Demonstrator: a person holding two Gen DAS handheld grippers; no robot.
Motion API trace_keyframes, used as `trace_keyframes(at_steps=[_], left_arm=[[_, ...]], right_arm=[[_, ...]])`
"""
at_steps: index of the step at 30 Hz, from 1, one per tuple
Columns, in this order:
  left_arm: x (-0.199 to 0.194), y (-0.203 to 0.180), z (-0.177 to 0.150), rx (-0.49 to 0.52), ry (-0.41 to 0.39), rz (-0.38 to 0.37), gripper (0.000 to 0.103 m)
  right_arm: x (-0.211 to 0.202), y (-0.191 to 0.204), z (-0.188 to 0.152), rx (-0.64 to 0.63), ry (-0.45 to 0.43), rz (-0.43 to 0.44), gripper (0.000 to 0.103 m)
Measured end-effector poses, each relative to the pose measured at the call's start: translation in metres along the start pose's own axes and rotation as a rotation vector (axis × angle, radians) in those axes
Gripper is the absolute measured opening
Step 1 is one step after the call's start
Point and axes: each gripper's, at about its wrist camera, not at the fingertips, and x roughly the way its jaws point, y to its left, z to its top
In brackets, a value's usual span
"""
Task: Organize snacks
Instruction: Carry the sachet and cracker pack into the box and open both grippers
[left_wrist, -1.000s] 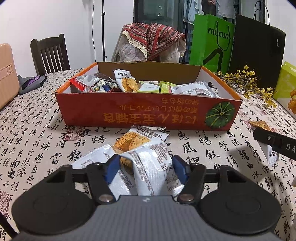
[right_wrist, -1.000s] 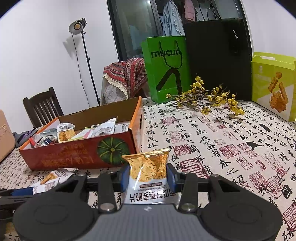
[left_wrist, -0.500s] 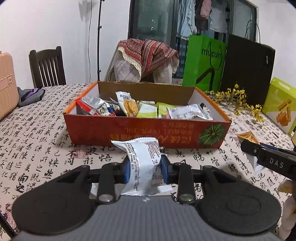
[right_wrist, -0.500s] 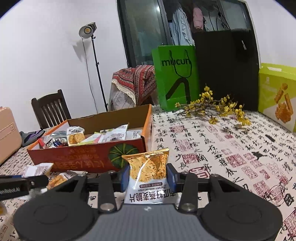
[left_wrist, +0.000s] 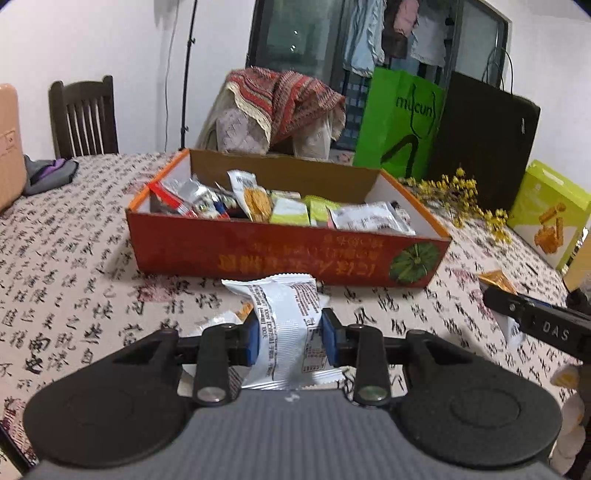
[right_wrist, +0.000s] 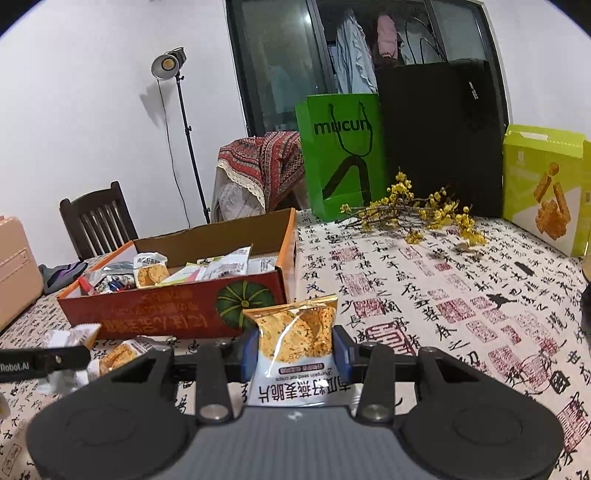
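Left gripper (left_wrist: 289, 338) level, clamping white packet (left_wrist: 284, 325); right gripper (right_wrist: 295, 350) clamping cracker packet (right_wrist: 295, 339).

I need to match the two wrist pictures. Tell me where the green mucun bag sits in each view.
Left wrist: green mucun bag stands upper right of centre, behind the orange snack box.
Right wrist: the bag stands above centre, right of the box.
Shared landmark: the yellow flower branch beside the bag.
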Motion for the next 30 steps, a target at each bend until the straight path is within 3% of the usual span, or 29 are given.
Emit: trace_keyframes(at_steps=[6, 12, 21, 30], left_arm=[[0.0, -0.005, 0.0, 0.022, -0.018, 0.004, 0.033], [-0.005, -0.006, 0.021, 0.047, -0.064, -0.003, 0.033], [-0.007, -0.001, 0.082, 0.059, -0.155, 0.006, 0.033], [0.029, 0.017, 0.135, -0.025, -0.2, 0.037, 0.033]], right_arm=[[-0.001, 0.0, 0.002, 0.001, -0.005, 0.001, 0.041], [-0.009, 0.012, 0.024, -0.029, -0.047, 0.019, 0.041], [0.008, 0.053, 0.079, -0.078, -0.083, 0.063, 0.041], [0.066, 0.089, 0.126, -0.061, -0.063, 0.048, 0.04]])
